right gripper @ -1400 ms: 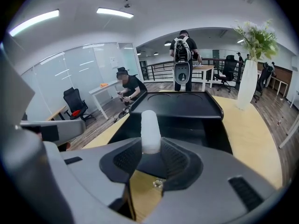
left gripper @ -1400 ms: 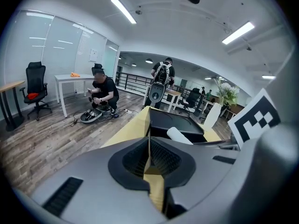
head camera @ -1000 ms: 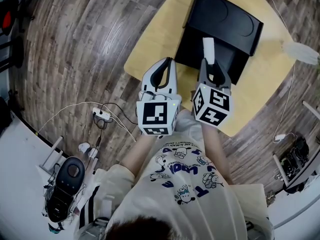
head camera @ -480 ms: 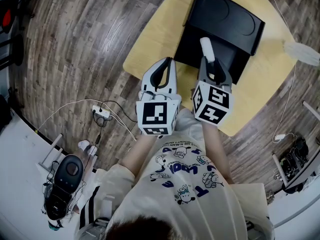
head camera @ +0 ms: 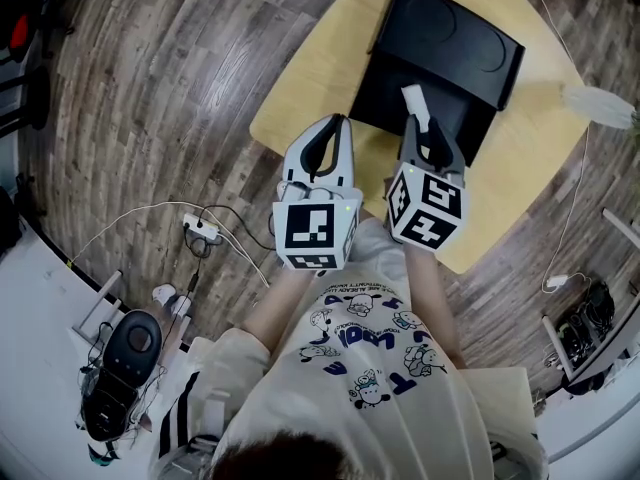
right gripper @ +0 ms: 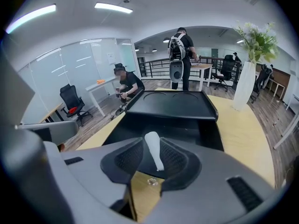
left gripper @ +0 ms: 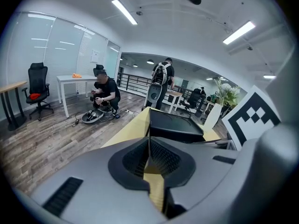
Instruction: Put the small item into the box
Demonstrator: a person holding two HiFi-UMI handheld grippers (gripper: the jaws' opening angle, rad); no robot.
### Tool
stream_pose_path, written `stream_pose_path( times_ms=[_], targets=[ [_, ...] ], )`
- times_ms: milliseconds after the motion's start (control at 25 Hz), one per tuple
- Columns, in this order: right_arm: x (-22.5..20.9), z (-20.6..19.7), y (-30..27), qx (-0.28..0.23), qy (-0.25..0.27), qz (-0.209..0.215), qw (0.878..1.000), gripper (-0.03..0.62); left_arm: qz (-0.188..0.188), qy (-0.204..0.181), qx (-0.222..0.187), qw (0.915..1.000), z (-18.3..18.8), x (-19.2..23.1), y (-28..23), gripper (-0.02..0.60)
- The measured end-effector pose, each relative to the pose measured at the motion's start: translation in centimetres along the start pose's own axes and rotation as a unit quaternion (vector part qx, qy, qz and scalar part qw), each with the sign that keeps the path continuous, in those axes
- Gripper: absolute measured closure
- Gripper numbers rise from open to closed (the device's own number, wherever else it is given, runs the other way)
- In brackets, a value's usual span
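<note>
Small item [head camera: 414, 103], white, smooth and tapered, juts from the tips of the right hand-held gripper [head camera: 424, 128] in the head view and hangs over the open tray of the black box [head camera: 440, 63]. The box sits on a pale wooden desk [head camera: 320, 78] just ahead of both hand-held grippers, its lid [head camera: 455, 33] folded open beyond the tray. The left hand-held gripper [head camera: 338, 124] hangs beside the right one over the desk's near part, short of the box. Only this view shows the plank floor [head camera: 150, 88] around the desk.

The left gripper view shows that tool clenched: its ribbed dark pads [left gripper: 161, 157] meet in one line, bare desk beneath them. The box's matte side lies ahead and slightly right.

Only the right gripper view shows the grasp. The small item stands between the ribbed pads [right gripper: 128, 160], narrow end nearest the camera, rounded wide end past the tips. The jaws have just been closing and clasp it. Directly ahead lies the tray's plain black hollow. The lid beyond it carries two round recesses. A white vase [right gripper: 244, 90] of flowers stands far right of this hand-held gripper.
</note>
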State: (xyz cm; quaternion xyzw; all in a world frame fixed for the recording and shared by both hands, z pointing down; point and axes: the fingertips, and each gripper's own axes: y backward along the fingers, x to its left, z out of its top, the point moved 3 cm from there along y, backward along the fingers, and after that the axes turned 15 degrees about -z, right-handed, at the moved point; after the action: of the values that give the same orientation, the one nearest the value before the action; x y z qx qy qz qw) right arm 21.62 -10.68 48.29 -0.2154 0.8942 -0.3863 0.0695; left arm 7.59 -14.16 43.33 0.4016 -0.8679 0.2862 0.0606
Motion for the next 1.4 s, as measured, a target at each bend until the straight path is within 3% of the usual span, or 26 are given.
stream_pose_path(
  times_ms=[280, 840, 1400],
  targets=[
    [-0.5, 1.6, 3.2, -0.049, -0.014, -0.006, 0.999, 0.541, -0.01, -0.019, -0.032, 0.9993, 2.1, -1.7, 1.2, 0.558],
    [0.4, 5.4, 8.9, -0.137, -0.026, 0.004, 0.99, 0.548, -0.037, -0.058, -0.08, 0.9945, 5.9, -3.8, 3.7, 0.56],
    [1.0, 6.1, 13.7, -0.186, -0.024, 0.011, 0.982, 0.549, -0.051, -0.079, -0.111, 0.9893, 7.6, -5.3, 6.8, 0.558]
  ],
)
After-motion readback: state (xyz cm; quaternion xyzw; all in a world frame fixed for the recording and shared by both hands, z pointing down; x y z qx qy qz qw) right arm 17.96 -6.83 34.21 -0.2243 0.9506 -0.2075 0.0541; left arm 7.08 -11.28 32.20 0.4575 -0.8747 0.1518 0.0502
